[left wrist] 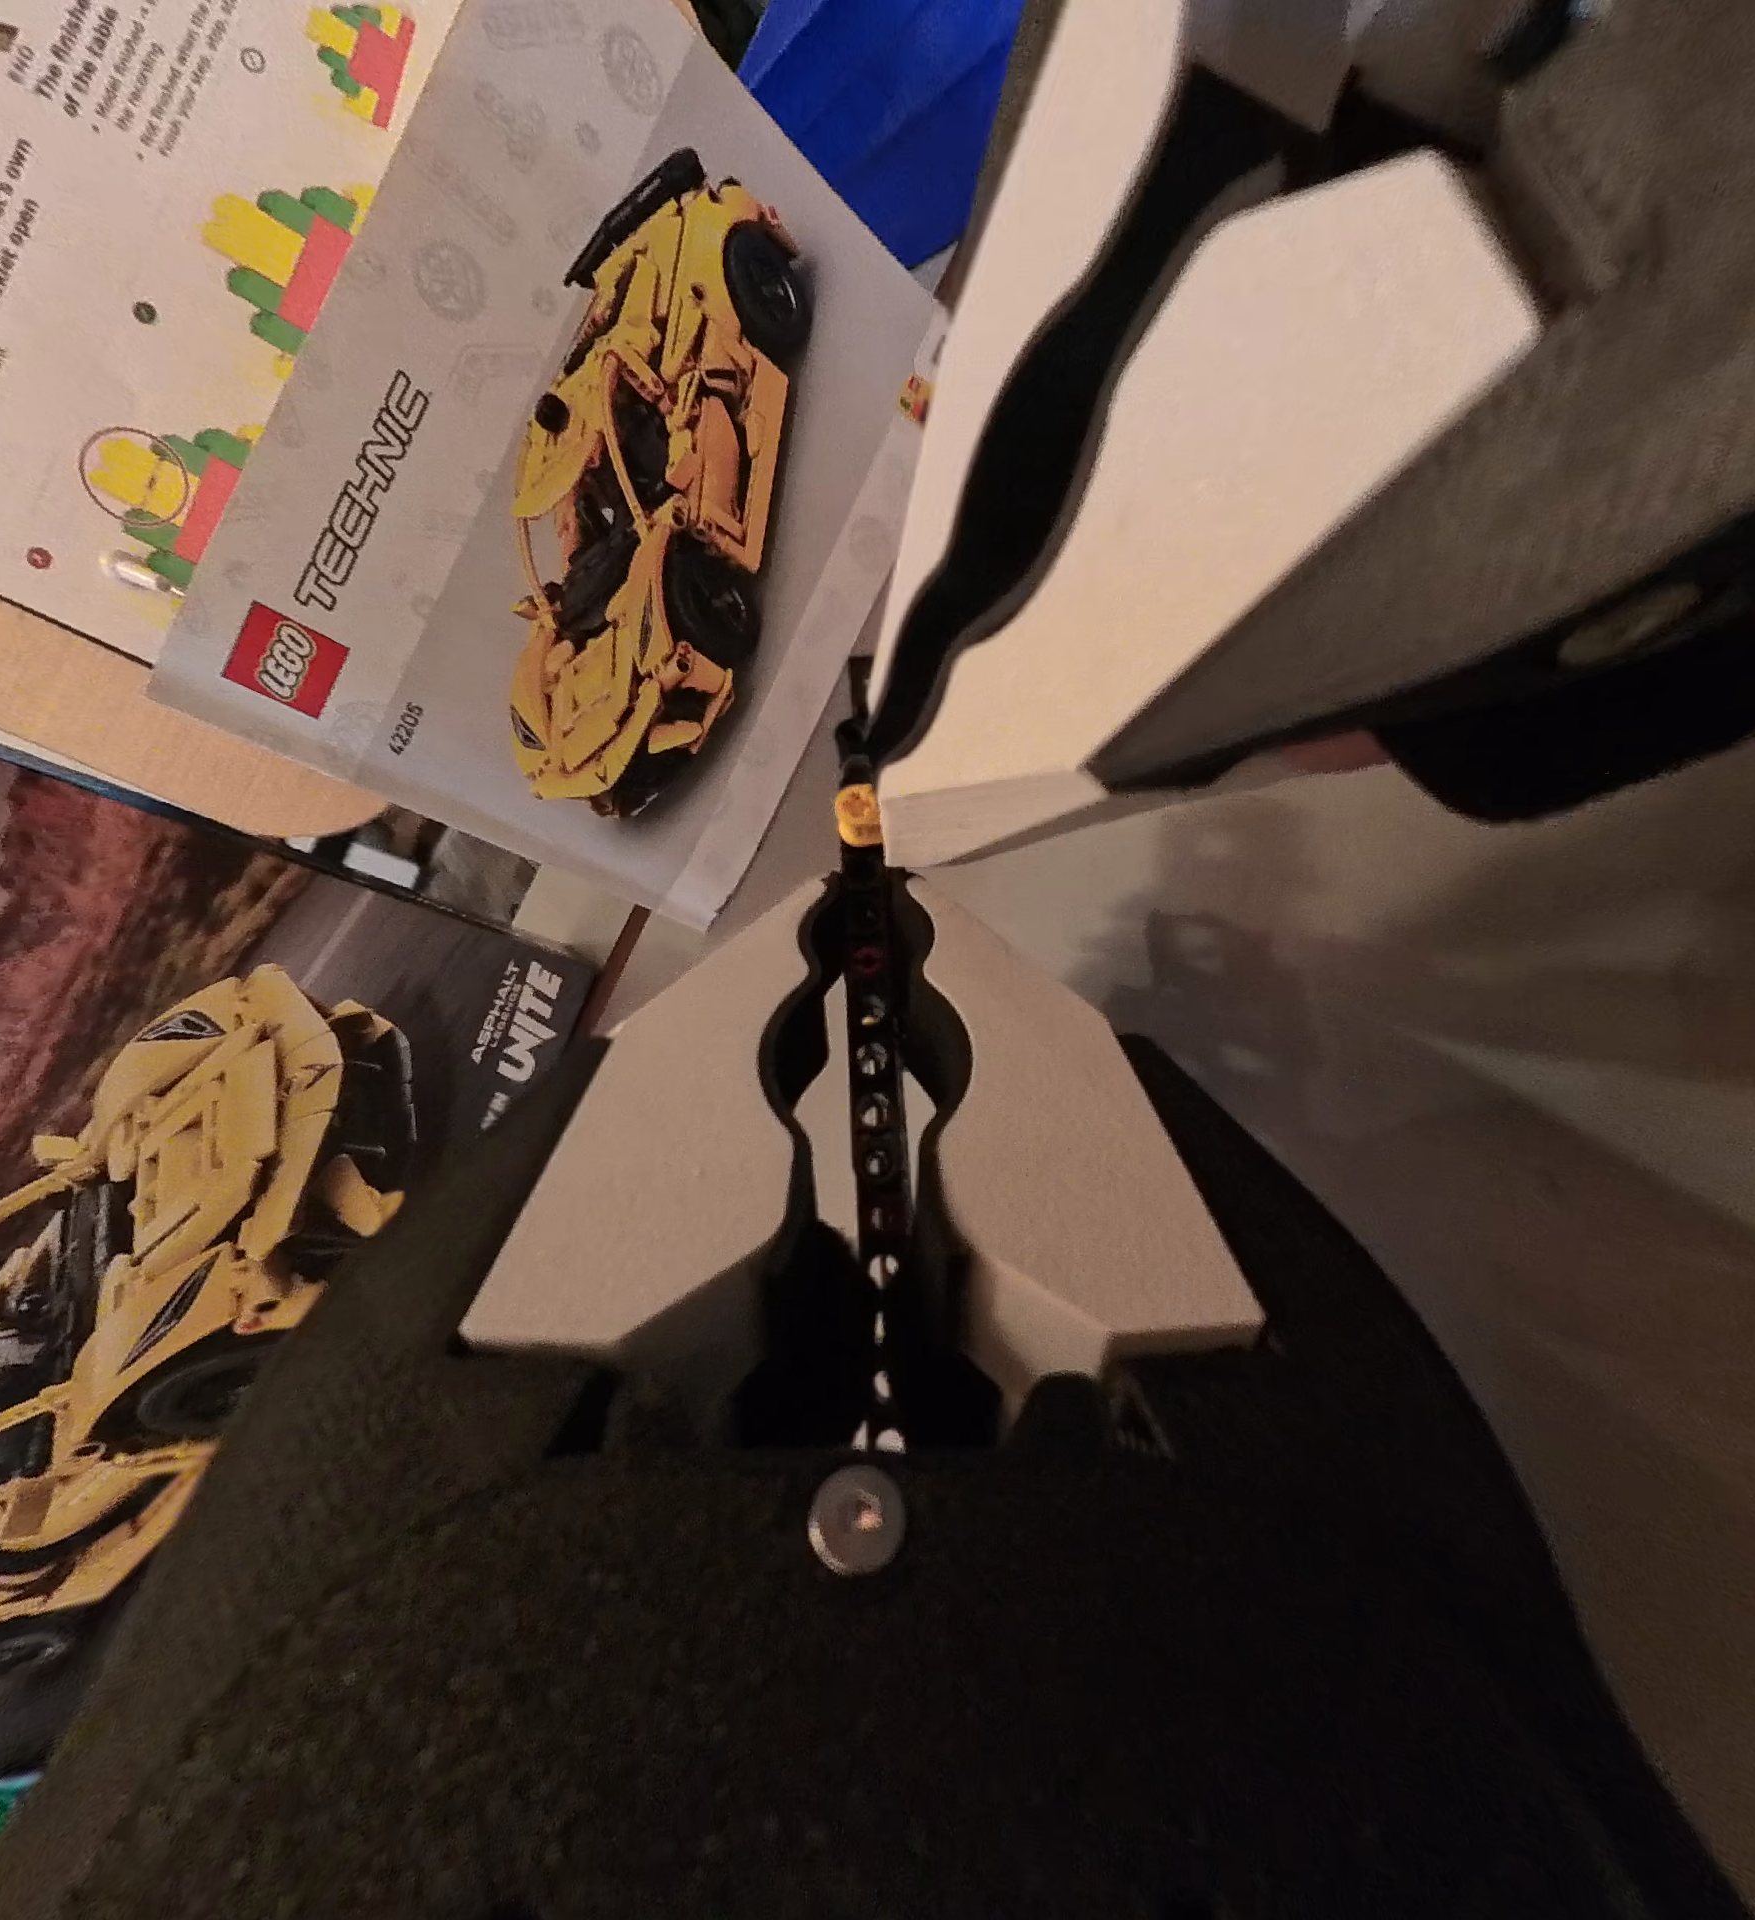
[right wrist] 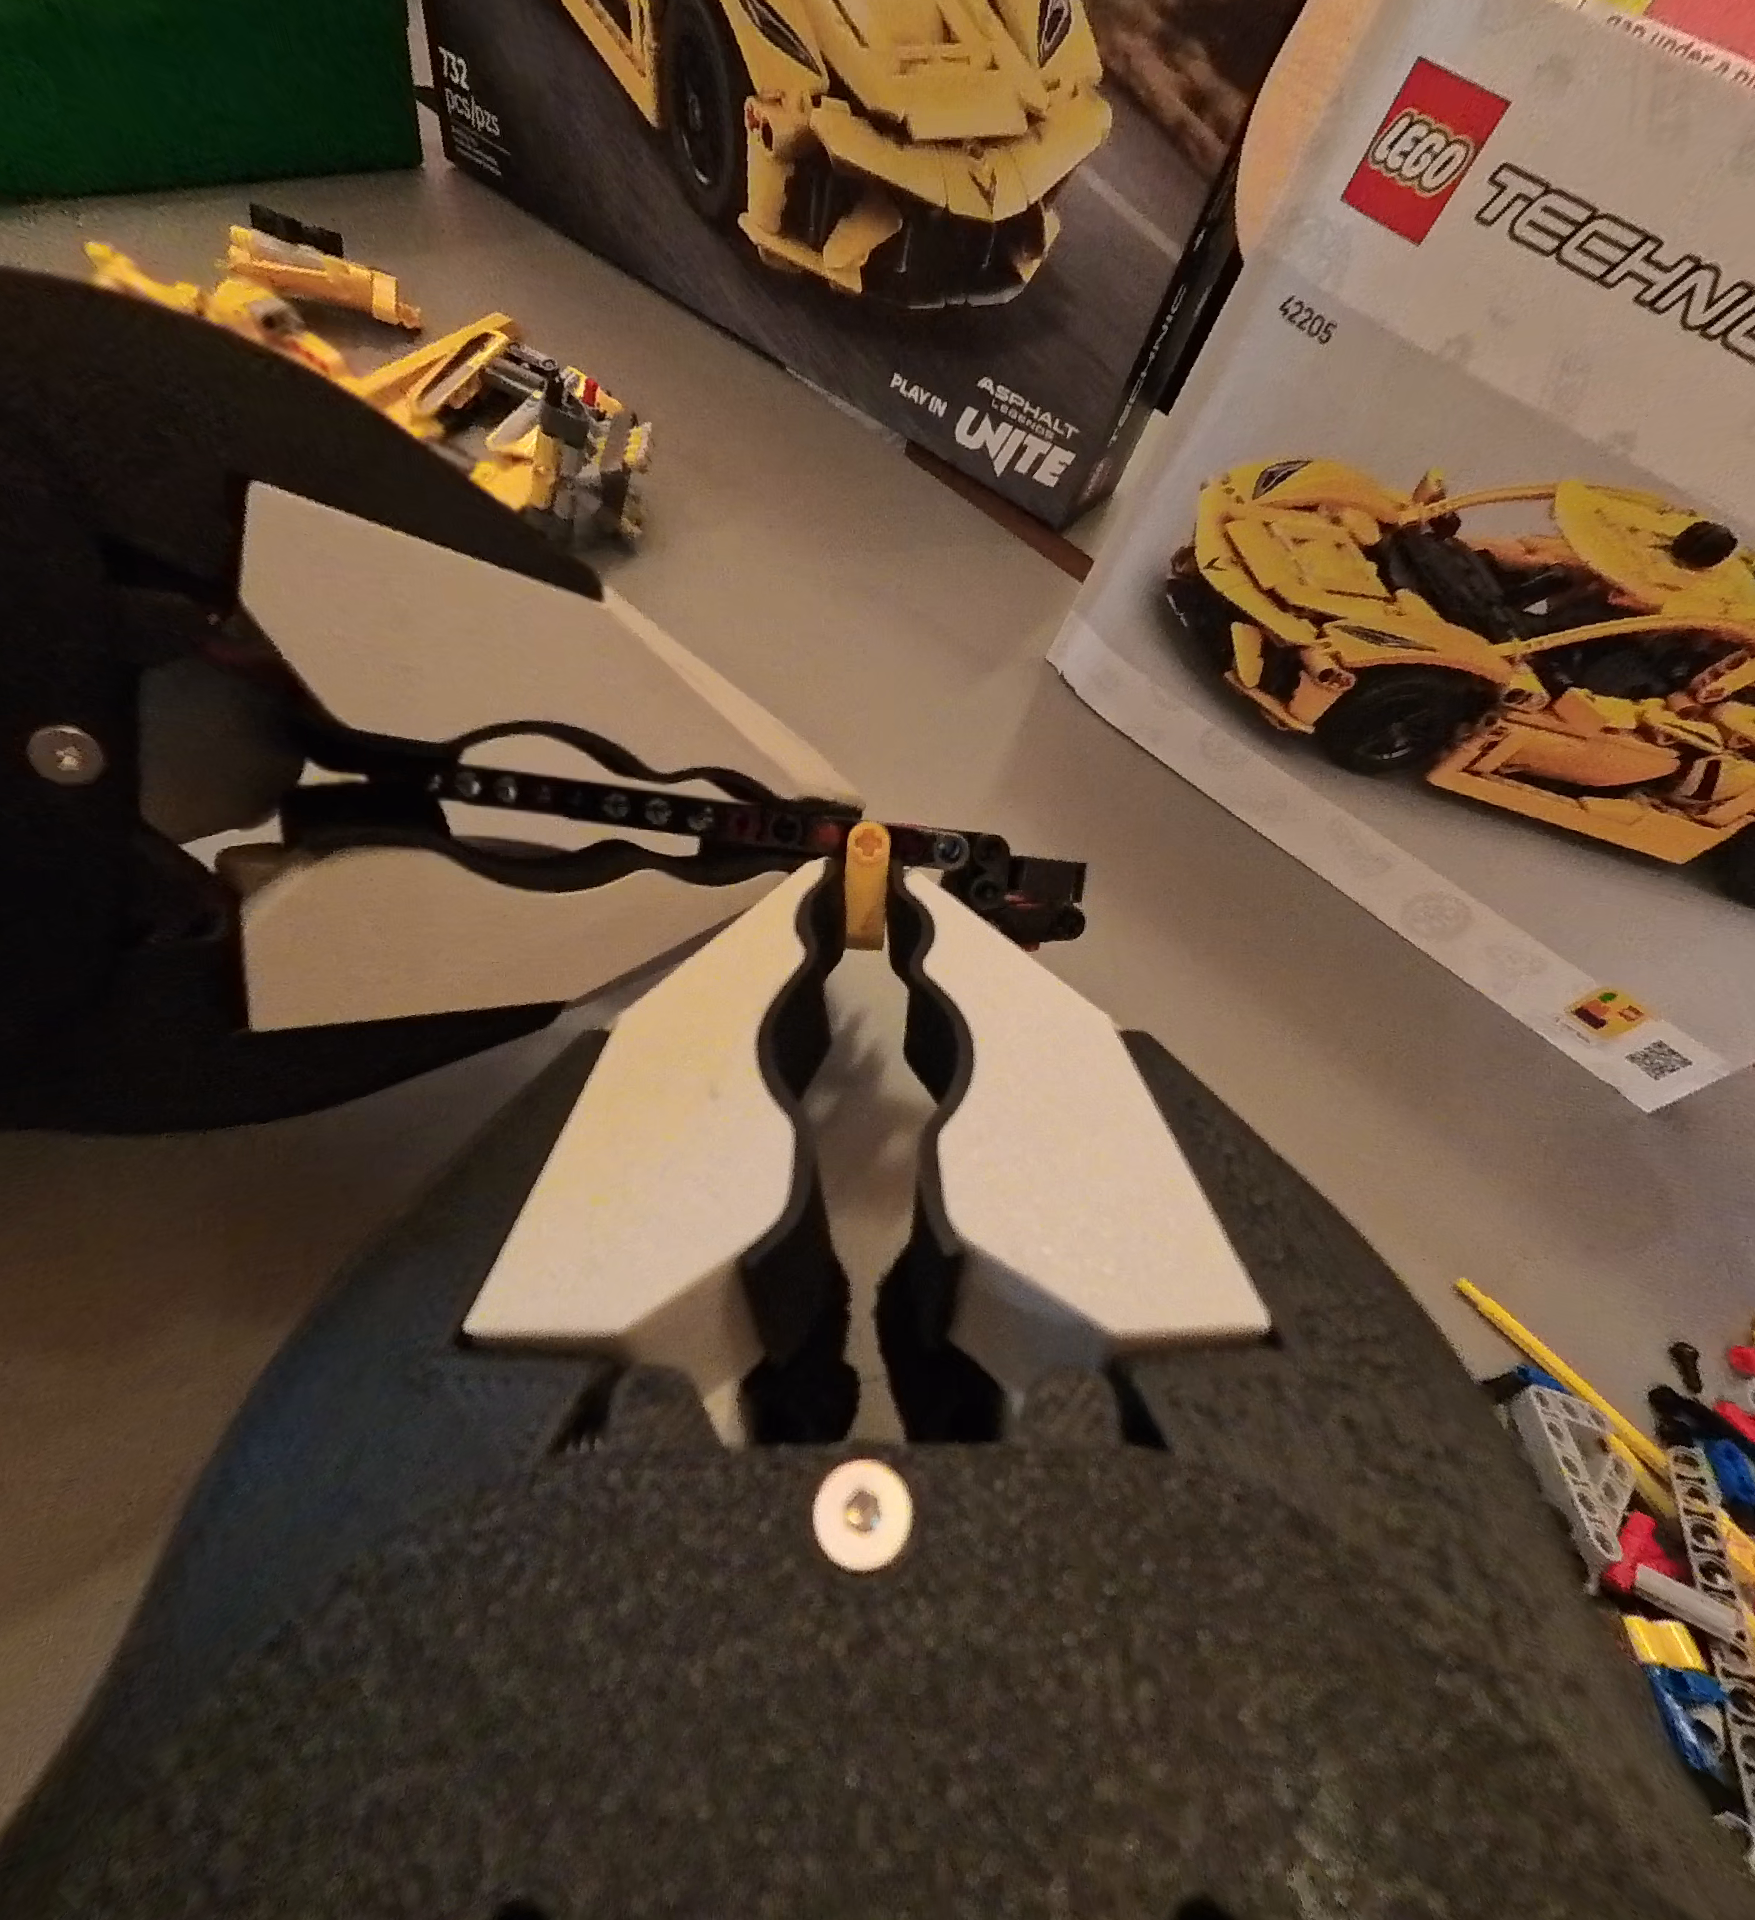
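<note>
A grey instruction booklet (right wrist: 1538, 540) with a yellow car on its cover stands propped at the right, beside the set's dark box (right wrist: 852, 229). A partly built yellow car section (right wrist: 499, 416) lies on the grey table (right wrist: 852, 623) at the left. Loose coloured pieces (right wrist: 1704, 1517) are heaped at the lower right. A green bin (right wrist: 156, 94) stands far left.

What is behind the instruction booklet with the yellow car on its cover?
Behind the instruction booklet, in the right wrist view, the set's box stands at its left edge and a colourful printed sheet shows above its top. The booklet hides the rest of both.
</note>
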`<state>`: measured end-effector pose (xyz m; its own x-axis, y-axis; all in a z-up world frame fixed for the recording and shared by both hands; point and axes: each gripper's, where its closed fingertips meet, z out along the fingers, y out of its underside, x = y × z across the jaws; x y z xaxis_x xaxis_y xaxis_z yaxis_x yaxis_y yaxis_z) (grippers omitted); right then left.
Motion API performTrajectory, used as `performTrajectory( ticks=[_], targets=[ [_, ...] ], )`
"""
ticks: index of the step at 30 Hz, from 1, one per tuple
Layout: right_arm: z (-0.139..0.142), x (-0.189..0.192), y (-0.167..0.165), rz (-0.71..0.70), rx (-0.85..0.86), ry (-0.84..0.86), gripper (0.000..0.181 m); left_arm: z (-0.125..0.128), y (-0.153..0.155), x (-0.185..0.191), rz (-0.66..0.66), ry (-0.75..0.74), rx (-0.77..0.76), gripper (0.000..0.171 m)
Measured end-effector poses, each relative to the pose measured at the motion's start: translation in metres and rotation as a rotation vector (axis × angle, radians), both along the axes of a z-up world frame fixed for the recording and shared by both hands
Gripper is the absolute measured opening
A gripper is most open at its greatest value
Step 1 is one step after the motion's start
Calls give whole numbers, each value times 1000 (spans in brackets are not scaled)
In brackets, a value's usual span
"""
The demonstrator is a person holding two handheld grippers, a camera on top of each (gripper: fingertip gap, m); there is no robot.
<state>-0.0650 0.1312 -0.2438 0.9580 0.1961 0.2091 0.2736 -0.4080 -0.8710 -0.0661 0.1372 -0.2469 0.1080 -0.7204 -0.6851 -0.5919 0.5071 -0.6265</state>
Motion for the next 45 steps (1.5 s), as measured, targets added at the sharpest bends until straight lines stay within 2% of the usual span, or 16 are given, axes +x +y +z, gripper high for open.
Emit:
performTrajectory(
  ticks=[3,5,6,8,9,13,15,16,20,27,39,41,45],
  targets=[
    [7,5,1,-45,37,-12,6,6,5,3,40,24,68,8],
    [38,5,-4,-48,166,51,6,-14,39,-9,165,113,58,7],
    [49,10,-9,-61,188,44,6,-15,54,-18,180,79,17,7],
    [57,17,-16,-55,201,130,6,19,71,-33,183,-54,102,7],
    [58,23,-17,-52,199,176,6,31,73,-36,178,-108,85,7],
    [45,41,-17,0,118,381,7,64,58,-39,76,-344,-90,7],
    [40,40,-19,40,99,452,7,63,56,-38,62,-416,-283,7],
    [43,30,-22,120,96,502,7,60,56,-38,53,-431,-355,7],
    [60,21,-29,241,108,737,6,48,53,-34,21,-444,-514,7],
    [61,17,-30,265,109,773,6,39,55,-34,42,-440,-613,7],
    [50,7,-28,279,53,729,7,29,55,-31,51,-386,-592,7],
    [49,12,-25,232,67,700,6,28,55,-31,53,-381,-590,7],
    [53,14,-25,241,78,746,6,27,56,-31,55,-376,-589,7]
  ],
)
